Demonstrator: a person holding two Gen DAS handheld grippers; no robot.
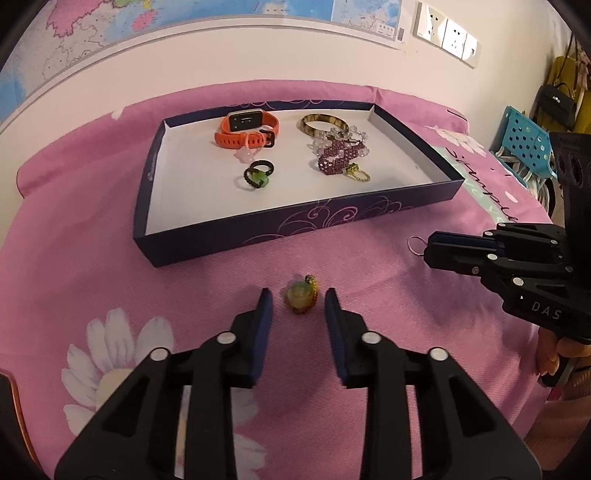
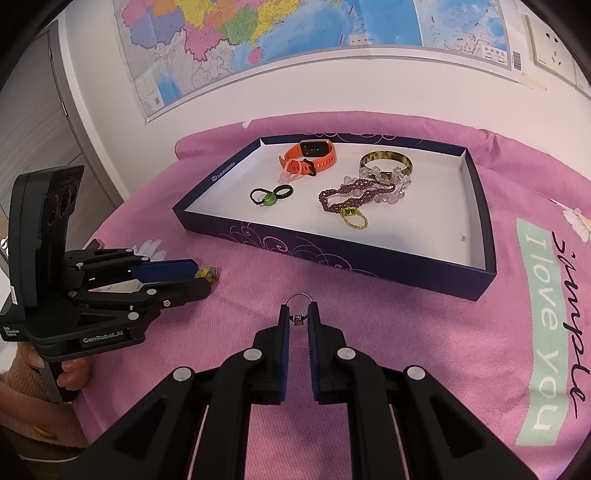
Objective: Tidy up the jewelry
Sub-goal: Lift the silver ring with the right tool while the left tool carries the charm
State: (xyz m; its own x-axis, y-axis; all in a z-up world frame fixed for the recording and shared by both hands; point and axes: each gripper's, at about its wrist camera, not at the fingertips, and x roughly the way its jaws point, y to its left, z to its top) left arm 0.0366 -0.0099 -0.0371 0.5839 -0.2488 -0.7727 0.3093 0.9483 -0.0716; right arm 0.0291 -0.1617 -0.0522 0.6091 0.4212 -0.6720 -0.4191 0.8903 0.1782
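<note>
A navy tray (image 1: pixel 258 236) (image 2: pixel 369 254) with a white floor lies on the pink cloth. It holds an orange watch (image 1: pixel 247 129) (image 2: pixel 314 155), a tortoiseshell bangle (image 1: pixel 325 123) (image 2: pixel 386 162), a purple bead bracelet (image 1: pixel 338 157) (image 2: pixel 343 194), clear beads and several rings. My left gripper (image 1: pixel 298 299) (image 2: pixel 201 275) is open, its fingers on either side of a green beaded ring (image 1: pixel 303 293) (image 2: pixel 208 274) on the cloth. My right gripper (image 2: pixel 298 312) (image 1: pixel 428 245) is partly closed around a thin silver ring (image 2: pixel 300 301) (image 1: pixel 416 244) on the cloth; I cannot tell if the pads touch it.
A map (image 2: pixel 295 44) hangs on the wall behind the table. Wall sockets (image 1: pixel 447 33) sit at the upper right. A blue perforated basket (image 1: pixel 524 144) stands beyond the table's right edge. The cloth bears white lettering (image 2: pixel 546 332) at the right.
</note>
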